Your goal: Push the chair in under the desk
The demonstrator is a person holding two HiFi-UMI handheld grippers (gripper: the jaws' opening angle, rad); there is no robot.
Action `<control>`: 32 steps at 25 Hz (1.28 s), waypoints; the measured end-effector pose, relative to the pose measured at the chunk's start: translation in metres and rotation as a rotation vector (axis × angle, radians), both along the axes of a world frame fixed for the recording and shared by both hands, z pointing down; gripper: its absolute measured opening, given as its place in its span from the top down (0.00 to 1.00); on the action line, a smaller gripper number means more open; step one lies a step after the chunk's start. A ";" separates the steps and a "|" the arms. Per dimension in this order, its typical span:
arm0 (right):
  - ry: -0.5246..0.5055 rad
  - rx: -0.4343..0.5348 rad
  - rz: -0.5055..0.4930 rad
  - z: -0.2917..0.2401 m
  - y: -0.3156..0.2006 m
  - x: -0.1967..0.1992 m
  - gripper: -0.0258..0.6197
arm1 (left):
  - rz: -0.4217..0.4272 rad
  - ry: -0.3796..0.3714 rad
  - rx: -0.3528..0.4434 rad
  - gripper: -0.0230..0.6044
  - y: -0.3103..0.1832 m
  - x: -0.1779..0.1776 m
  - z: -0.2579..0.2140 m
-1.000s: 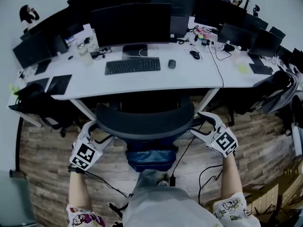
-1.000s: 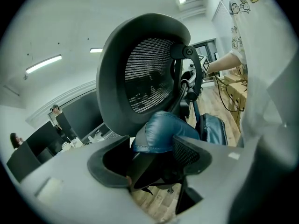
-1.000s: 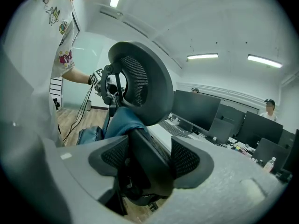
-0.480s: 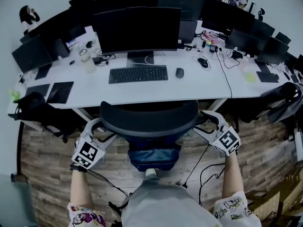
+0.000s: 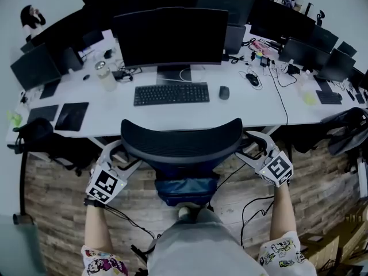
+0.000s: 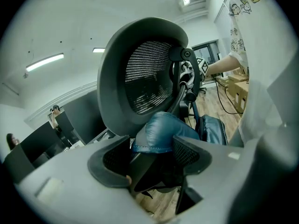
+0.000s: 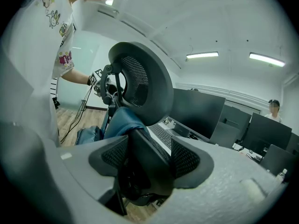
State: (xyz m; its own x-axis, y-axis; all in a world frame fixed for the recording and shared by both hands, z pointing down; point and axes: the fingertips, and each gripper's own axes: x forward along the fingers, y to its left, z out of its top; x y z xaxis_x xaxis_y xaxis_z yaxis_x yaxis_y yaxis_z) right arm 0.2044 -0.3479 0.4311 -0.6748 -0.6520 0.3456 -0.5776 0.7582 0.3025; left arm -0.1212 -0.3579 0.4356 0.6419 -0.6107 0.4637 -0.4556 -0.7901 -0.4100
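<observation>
Table (image 5: 247, 105): long, white, curved, and it spans the upper half of the head view. The wood floor (image 5: 57, 194) fills the lower half.

Chair (image 5: 181, 145): centre of the head view, facing the table straight below the keyboard. We see the black mesh backrest from above. Its top rim overlaps the table's near edge in that view, and the backrest hides the seat. A blue cushion (image 5: 186, 188) sits low on the back of the chair, at lower centre.

Big monitor (image 5: 171, 36): upper centre, on the table directly beyond the chair. More dark screens run along the table to both sides of it.

We stand behind the chair at the bottom of the frame, one arm out on each side of the backrest.

Left tongs (image 5: 118, 154): left of the backrest in the head view. In the left gripper view the left tongs are clamped on the left armrest (image 6: 145, 174), a dark bar that fills the gap between the two pads.

Right tongs (image 5: 251, 148): right of the backrest. In the right gripper view they are clamped on the right armrest (image 7: 145, 167), which sits tight between both pads.

Keyboard (image 5: 171, 94): black, on the table between the monitor and the chair.

Mouse (image 5: 223, 92): just right of the keyboard.
</observation>
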 end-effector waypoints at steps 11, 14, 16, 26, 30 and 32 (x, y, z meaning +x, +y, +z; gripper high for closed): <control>0.008 -0.009 -0.030 0.001 -0.034 -0.009 0.52 | -0.049 0.003 -0.005 0.49 -0.029 -0.009 0.002; 0.010 -0.005 -0.036 -0.001 -0.043 -0.013 0.52 | -0.063 -0.001 -0.003 0.49 -0.036 -0.013 0.001; 0.010 -0.006 -0.040 -0.001 -0.049 -0.015 0.52 | -0.070 -0.004 -0.004 0.49 -0.041 -0.014 0.001; 0.013 -0.003 -0.036 0.000 -0.067 -0.030 0.52 | -0.071 -0.008 -0.007 0.49 -0.061 -0.030 0.001; 0.016 -0.006 -0.035 -0.001 -0.070 -0.031 0.51 | -0.049 0.002 0.002 0.49 -0.062 -0.030 0.001; 0.016 -0.010 -0.037 -0.001 -0.070 -0.030 0.51 | -0.044 0.012 0.010 0.49 -0.062 -0.029 0.000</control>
State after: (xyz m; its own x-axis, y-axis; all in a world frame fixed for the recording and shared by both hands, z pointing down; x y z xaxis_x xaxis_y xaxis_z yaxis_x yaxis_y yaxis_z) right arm 0.1749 -0.4177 0.4302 -0.6928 -0.6230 0.3632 -0.5442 0.7821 0.3035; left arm -0.1502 -0.4203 0.4360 0.6196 -0.6432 0.4499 -0.4948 -0.7650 -0.4123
